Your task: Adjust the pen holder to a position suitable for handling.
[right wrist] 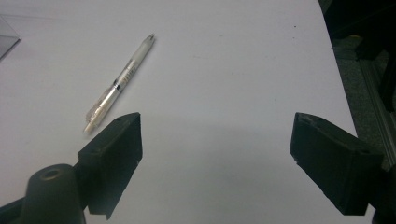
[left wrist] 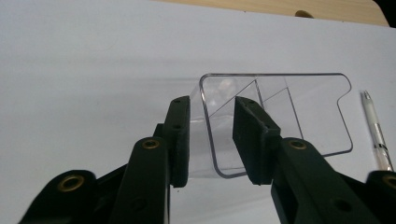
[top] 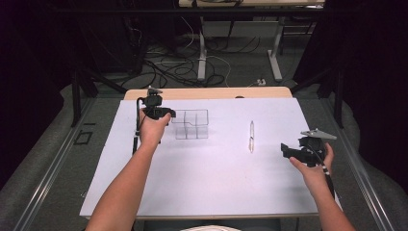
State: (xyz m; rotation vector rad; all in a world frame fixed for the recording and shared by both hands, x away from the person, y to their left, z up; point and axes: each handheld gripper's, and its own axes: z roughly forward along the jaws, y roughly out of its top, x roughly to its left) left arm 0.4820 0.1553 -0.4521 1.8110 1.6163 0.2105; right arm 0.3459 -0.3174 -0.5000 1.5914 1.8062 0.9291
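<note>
Pen [top: 251, 136] is lying flat on the white table sheet [top: 211, 183], right of centre, well apart from both grippers and untouched.

Starting at the left, the left gripper [top: 169, 114] is straddling the near wall of a clear plastic organiser tray [top: 191, 125]. In the left gripper view one jaw is sitting outside that wall and one inside, closing in on it, but a gap is showing at the outer jaw, so I cannot tell whether the pinch is firm. The tray is resting on the sheet, its compartments appearing empty.

Moving right, the right gripper [top: 285, 150] is hovering beside the pen, its jaws spread wide and holding nothing.

Judgement: the step in hand is likely steadying the tray while the pen is fetched. The left jaws should be seating squarely on the wall before any pull. The right gripper should be lining its jaws across the barrel, near mid-length, since a slim round pen may be rolling away under a skewed pinch.
</note>
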